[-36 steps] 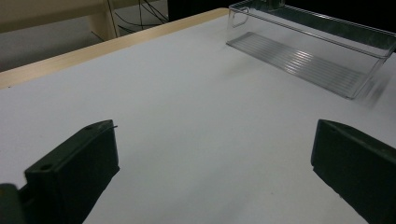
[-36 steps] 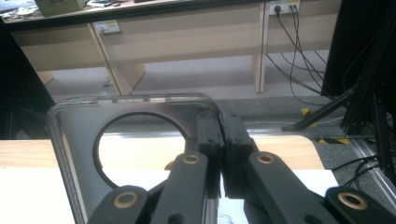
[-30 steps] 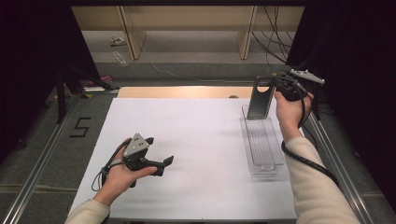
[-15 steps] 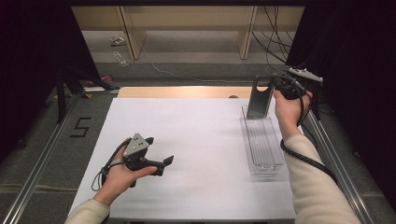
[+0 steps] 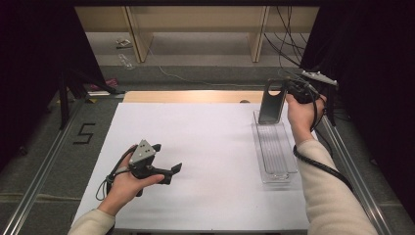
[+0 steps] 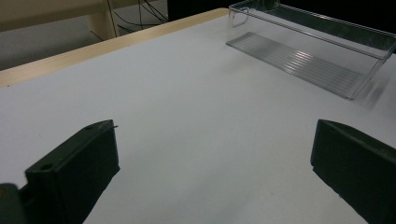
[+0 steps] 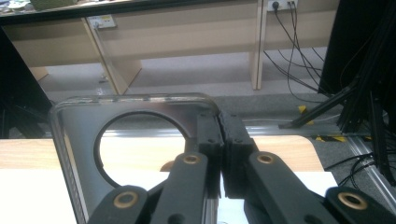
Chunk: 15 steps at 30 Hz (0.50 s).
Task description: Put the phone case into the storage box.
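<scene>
My right gripper [image 5: 285, 94] clamps a dark panel [image 5: 272, 103] (round hole near its top) above the clear bin [image 5: 274, 149]. My left gripper [image 5: 166, 161] rests wide open, holding nothing.

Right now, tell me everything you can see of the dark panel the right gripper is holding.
The dark panel is a thin, flat, glossy piece with rounded corners and a large round hole near its top. It stands upright over the far end of the clear bin. The right gripper is shut on its upper edge beside the hole.

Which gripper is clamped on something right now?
The right gripper, jaws shut on the dark panel held upright over the clear bin. The left gripper rests open on the table.
</scene>
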Each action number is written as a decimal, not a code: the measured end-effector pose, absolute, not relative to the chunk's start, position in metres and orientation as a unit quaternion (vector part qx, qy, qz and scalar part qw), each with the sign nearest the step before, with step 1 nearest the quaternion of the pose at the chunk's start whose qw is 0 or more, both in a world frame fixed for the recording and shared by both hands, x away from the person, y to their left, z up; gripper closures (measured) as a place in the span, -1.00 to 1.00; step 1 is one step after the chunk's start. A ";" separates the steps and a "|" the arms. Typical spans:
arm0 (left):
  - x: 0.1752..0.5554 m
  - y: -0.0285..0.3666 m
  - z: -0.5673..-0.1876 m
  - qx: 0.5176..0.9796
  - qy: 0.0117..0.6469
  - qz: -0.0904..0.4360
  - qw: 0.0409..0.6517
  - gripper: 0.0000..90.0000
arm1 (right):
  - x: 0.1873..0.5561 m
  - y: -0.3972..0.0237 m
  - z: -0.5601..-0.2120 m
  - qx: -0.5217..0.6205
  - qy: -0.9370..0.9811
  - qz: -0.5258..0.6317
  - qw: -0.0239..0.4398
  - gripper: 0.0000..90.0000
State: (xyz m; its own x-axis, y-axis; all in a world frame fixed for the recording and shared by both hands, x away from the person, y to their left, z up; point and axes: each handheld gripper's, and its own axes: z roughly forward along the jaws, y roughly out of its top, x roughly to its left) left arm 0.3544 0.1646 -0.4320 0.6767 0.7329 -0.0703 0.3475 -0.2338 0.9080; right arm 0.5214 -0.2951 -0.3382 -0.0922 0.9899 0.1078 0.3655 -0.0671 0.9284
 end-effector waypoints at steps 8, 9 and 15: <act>0.354 0.165 -0.432 0.762 0.355 0.189 0.507 -0.99 | 0.523 -0.295 -0.340 0.579 0.588 0.446 0.347 0.97; 0.354 0.164 -0.432 0.762 0.355 0.189 0.507 -0.99 | 0.524 -0.295 -0.341 0.579 0.589 0.445 0.347 0.97; 0.355 0.165 -0.432 0.762 0.355 0.189 0.507 -0.99 | 0.525 -0.295 -0.342 0.581 0.589 0.442 0.346 0.96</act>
